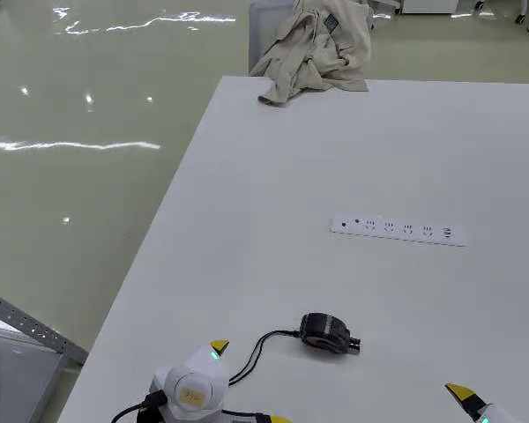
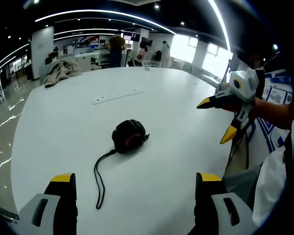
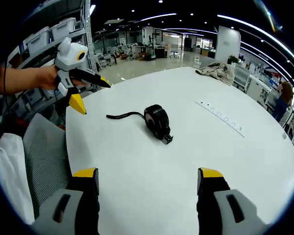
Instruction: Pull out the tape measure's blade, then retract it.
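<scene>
Tape measure [image 1: 324, 333] lies untouched on white table [image 1: 335, 159].

My black tape measure [image 1: 325, 334] lies flat on the white table's [image 1: 353, 159] near part, blade retracted, wrist strap [image 1: 258, 351] trailing left.

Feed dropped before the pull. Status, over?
Left hand-held gripper open, empty. Right hand-held gripper open, empty. Tape measure on table, blade in. Power strip beyond it, out of the way.
</scene>
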`<state>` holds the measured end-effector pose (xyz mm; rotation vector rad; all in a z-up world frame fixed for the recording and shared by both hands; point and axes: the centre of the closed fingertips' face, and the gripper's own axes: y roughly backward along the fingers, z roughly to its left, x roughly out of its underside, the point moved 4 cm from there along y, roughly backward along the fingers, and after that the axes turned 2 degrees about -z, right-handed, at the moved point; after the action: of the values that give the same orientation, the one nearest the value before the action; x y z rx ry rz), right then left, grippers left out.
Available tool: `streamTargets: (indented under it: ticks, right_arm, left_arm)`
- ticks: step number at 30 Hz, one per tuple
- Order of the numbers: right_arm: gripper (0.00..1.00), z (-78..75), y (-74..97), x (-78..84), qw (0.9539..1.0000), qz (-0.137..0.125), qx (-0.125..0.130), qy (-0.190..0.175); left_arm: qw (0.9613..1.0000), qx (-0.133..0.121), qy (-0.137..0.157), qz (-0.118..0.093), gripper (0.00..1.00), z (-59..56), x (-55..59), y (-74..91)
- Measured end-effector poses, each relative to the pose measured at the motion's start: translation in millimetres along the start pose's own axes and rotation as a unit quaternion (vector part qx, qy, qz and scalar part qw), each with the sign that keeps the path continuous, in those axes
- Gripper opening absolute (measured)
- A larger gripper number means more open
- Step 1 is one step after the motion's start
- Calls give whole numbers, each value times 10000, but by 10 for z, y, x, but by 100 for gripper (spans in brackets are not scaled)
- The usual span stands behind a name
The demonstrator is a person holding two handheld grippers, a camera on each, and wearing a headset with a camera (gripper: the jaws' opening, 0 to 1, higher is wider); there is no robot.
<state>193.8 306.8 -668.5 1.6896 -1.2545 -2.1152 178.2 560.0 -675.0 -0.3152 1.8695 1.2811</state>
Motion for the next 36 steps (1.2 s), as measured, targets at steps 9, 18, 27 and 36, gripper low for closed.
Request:
streamTargets:
  ticks: [9,18,27,36]
  right_arm:
    - [84,-20,-89,-17,9999,53,-66,85]
    - [83,-33,-174,-28,9998,98,-128,144]
    - [82,-68,-264,-45,9996,144,-149,174]
    - [81,-97,-407,-80,9994,181,-223,212]
  left_arm:
    - [10000,56,-33,21,99,-1,-13,-76]
    - [9999,87,-63,68,97,12,11,-134]
    - [9997,184,-167,67,97,21,-13,-248]
    - [9993,279,-244,73,96,56,-38,-367]
